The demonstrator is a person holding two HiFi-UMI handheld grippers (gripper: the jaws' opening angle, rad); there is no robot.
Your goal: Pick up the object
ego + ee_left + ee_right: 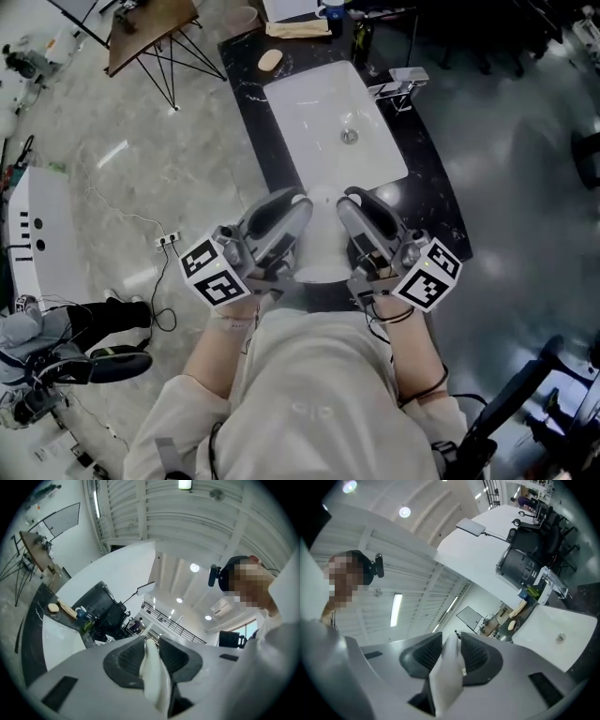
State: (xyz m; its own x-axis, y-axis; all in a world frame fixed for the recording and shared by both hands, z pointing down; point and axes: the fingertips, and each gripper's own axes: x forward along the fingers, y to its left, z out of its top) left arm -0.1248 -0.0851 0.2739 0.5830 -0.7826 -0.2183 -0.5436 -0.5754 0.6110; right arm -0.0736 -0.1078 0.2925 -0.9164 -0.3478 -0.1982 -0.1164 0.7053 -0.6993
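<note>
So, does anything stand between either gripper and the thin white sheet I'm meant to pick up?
Nothing visible does. The left gripper has a thin white sheet pinched between its jaws, and the right gripper pinches the same kind of white material. Both are held over the near end of the white sink basin.

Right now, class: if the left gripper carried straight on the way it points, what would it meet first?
Probably nothing nearby. The left gripper, shut on a white sheet, tilts up, so its line seems to pass over the white basin into open room; depth is unclear.
</note>
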